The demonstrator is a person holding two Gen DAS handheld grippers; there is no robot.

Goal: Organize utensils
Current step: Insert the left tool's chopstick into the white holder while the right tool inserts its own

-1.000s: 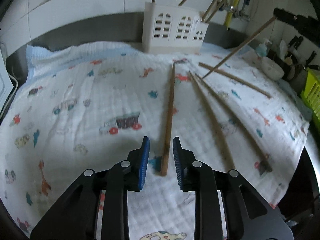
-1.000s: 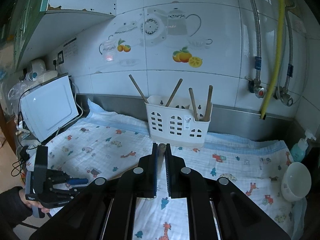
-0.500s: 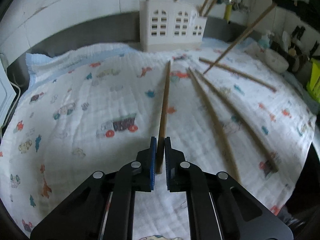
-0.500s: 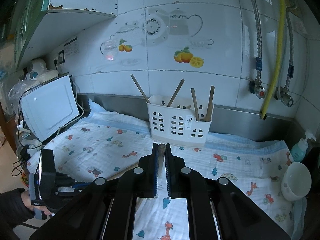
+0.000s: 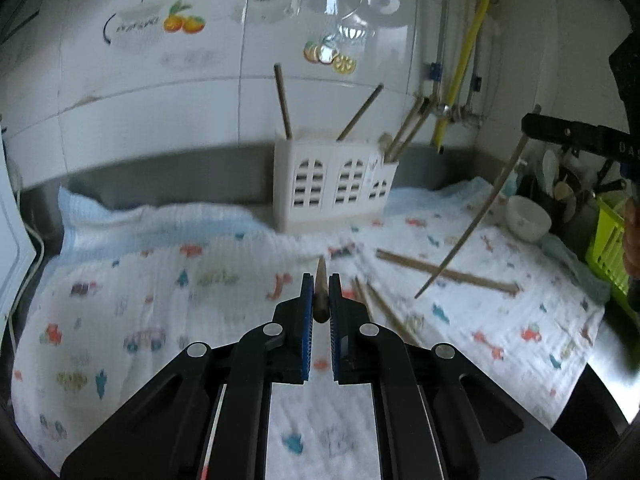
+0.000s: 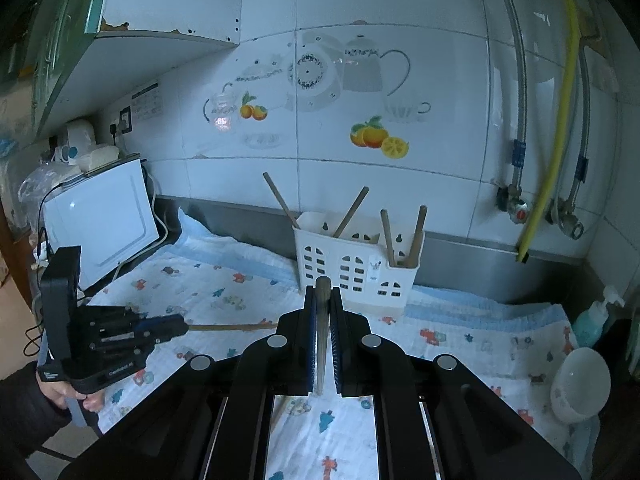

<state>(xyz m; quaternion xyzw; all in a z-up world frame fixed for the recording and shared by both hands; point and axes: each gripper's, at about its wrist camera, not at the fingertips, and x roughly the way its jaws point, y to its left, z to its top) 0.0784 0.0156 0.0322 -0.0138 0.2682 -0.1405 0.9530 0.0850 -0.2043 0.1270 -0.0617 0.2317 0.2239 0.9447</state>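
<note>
Pickup done on both sides, carry-to-holder step in hand.

Near: left gripper (image 5: 321, 300) clamped on a chopstick (image 5: 320, 284), pads tight on its thick end, stick pointing ahead toward the holder (jaws just closed onto it). Right gripper (image 6: 322, 320) likewise clamped on a second chopstick (image 6: 322, 312), blunt end poking up past the fingertips, thin end hanging down toward the cloth (image 6: 460, 344).

Middle: counting loose chopsticks on the cloth in the left view – one lying crosswise (image 5: 444, 271), at least two more partly hidden just right of the left gripper (image 5: 372, 300) (blurred, exact count unsure). Right gripper's stick also visible there, slanting down over the cloth with its tip near the crosswise one.

Far: one white holder (image 6: 356, 268) against the back wall, three arched compartments, four chopsticks standing in it already – one in the left cell, one in the middle, two in the right. One white bowl (image 6: 580, 384) at the right edge, one soap bottle (image 6: 592, 320) behind it.

Next, as a judgement: tilting each stick upright, tip down, over an open cell of the holder, then release. Risk: held sticks knocking the ones already standing.
</note>
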